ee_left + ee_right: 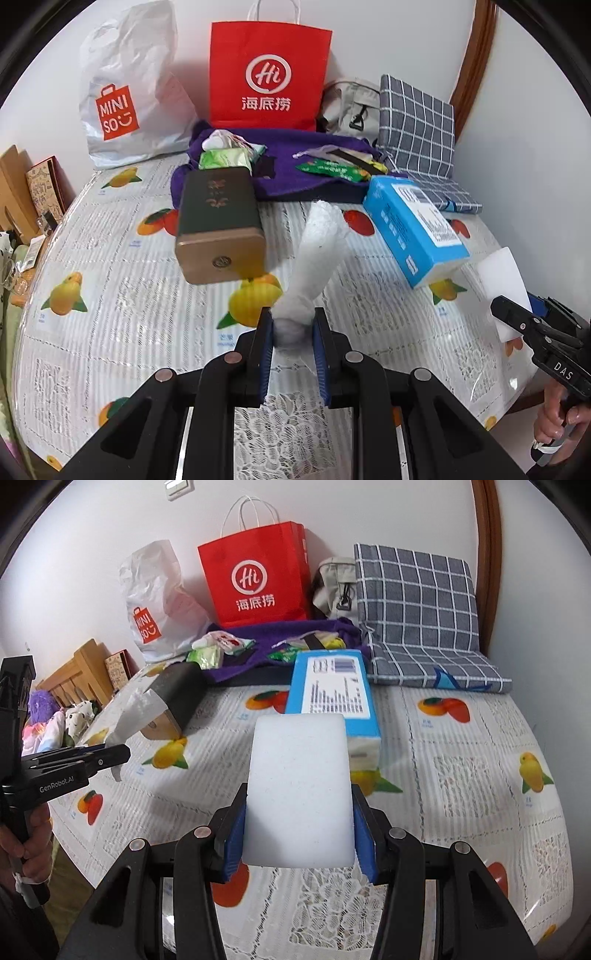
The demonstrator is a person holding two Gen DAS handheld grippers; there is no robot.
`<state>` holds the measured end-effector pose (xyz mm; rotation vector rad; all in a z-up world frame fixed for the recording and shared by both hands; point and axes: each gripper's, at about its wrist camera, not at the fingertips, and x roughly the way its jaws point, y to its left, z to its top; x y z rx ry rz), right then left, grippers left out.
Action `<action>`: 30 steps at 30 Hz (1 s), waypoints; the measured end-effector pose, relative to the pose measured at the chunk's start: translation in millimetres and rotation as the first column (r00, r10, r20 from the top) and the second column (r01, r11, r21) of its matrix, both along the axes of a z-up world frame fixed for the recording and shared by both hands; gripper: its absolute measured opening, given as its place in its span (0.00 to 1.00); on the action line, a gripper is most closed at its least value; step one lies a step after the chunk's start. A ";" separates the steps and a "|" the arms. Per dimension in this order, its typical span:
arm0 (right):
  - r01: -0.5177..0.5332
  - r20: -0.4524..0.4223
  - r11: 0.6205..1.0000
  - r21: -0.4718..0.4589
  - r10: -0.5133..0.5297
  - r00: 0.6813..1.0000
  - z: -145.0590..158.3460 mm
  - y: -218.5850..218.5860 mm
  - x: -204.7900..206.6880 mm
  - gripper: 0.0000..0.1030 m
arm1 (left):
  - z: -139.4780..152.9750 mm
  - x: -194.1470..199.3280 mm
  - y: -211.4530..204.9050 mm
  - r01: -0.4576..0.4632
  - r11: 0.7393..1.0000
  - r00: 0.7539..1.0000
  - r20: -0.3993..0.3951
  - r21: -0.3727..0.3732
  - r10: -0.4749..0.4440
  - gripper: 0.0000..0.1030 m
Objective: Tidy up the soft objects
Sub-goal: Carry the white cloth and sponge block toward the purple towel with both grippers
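My left gripper (292,334) is shut on a white crumpled tissue-like wad (318,254) that sticks up from its jaws above the table. It also shows in the right wrist view (135,716), held by the left gripper (114,755). My right gripper (299,825) is shut on a white rectangular sponge (299,790), held above the table. In the left wrist view the sponge (504,284) shows at the right in the right gripper (511,312).
On the fruit-print tablecloth (110,266) lie a dark green tin box (218,225) and a blue tissue box (413,229). Behind are a purple cloth (295,170) with packets, a red paper bag (267,74), a white Miniso bag (129,92) and a checked cushion (417,133).
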<state>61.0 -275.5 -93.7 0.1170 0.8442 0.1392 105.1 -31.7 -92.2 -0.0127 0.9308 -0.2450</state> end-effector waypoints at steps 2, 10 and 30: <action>0.001 0.006 1.000 -0.007 -0.001 1.000 4.5 0.7 1.9 0.48 | 3.2 2.1 4.3 -0.010 1.000 1.000 0.004 -0.003 0.010 0.19; 0.002 0.036 1.000 -0.023 -0.001 0.999 22.7 1.4 11.9 0.48 | 10.5 15.1 27.5 -0.061 0.998 0.998 0.005 -0.028 0.062 0.19; 0.007 0.086 0.999 -0.045 -0.003 0.996 56.9 7.5 61.2 0.48 | 42.5 56.7 56.0 -0.120 0.992 0.991 0.058 -0.029 0.122 0.19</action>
